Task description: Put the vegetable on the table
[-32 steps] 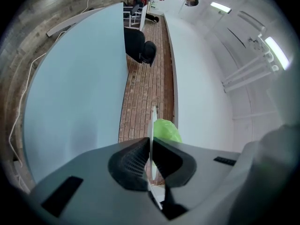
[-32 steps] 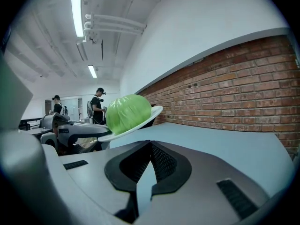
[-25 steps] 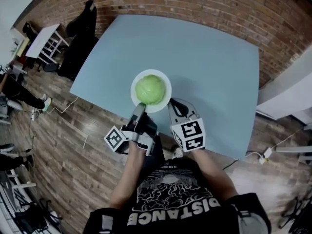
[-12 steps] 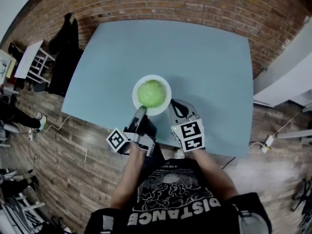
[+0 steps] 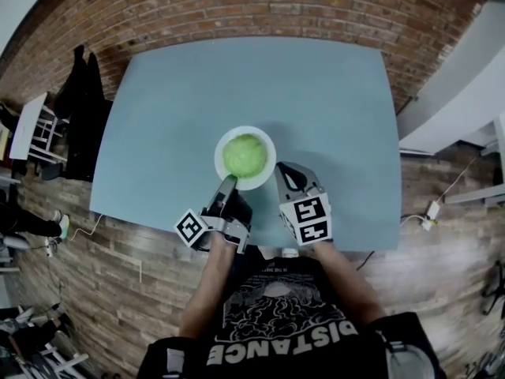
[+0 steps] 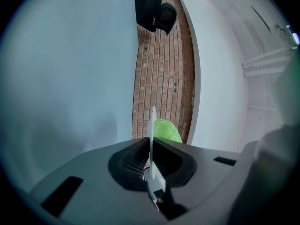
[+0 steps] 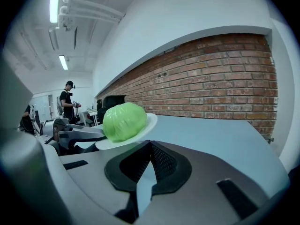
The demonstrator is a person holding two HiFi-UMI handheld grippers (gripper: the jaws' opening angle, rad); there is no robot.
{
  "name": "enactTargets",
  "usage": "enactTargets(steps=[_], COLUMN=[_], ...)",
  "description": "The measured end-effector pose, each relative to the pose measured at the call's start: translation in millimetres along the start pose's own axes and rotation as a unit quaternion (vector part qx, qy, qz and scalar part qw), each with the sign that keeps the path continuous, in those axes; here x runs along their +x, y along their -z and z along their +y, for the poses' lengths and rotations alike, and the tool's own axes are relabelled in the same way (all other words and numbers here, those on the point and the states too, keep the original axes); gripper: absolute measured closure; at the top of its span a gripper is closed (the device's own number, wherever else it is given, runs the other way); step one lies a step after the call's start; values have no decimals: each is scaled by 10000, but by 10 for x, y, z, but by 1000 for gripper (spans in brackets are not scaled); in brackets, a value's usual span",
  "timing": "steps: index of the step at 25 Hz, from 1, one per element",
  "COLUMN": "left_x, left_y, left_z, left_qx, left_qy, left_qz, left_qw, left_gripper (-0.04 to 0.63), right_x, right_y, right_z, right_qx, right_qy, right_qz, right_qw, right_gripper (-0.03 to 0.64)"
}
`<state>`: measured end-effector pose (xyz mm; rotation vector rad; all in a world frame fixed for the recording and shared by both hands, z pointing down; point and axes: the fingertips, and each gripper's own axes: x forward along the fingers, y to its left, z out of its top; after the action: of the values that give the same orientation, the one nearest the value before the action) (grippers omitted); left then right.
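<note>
A green cabbage lies on a white plate near the front edge of the light blue table. My left gripper is shut on the plate's near rim. In the left gripper view that rim stands edge-on between the jaws, and the cabbage shows behind it. My right gripper sits just right of the plate, shut with nothing in it. In the right gripper view the plate with the cabbage tilts above the tabletop just past the jaw tips.
Dark coats hang beside the table's left edge, next to a white shelf. A brick wall runs behind the table and a white panel stands at the right. A person stands far off.
The head view has swung, so the table sits more squarely in frame. The plate, cabbage and both grippers keep the same places relative to one another.
</note>
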<state>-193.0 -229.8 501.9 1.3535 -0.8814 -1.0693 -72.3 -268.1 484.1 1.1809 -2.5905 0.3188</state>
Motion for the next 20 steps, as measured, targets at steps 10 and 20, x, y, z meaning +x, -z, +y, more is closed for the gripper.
enactTargets(steps=[10, 20], left_x=[287, 433], left_y=[146, 215], left_z=[331, 733], left_qx=[48, 331], left_qy=[-368, -1002], left_qz=[509, 927], left_qw=[9980, 9901], left_gripper=[580, 578], right_x=[-19, 22], right_y=[126, 213], right_z=[-378, -534], right_qx=[200, 279], right_qy=[478, 641], right_qz=[130, 206], right_qw=[9986, 9973], right_gripper=[609, 609])
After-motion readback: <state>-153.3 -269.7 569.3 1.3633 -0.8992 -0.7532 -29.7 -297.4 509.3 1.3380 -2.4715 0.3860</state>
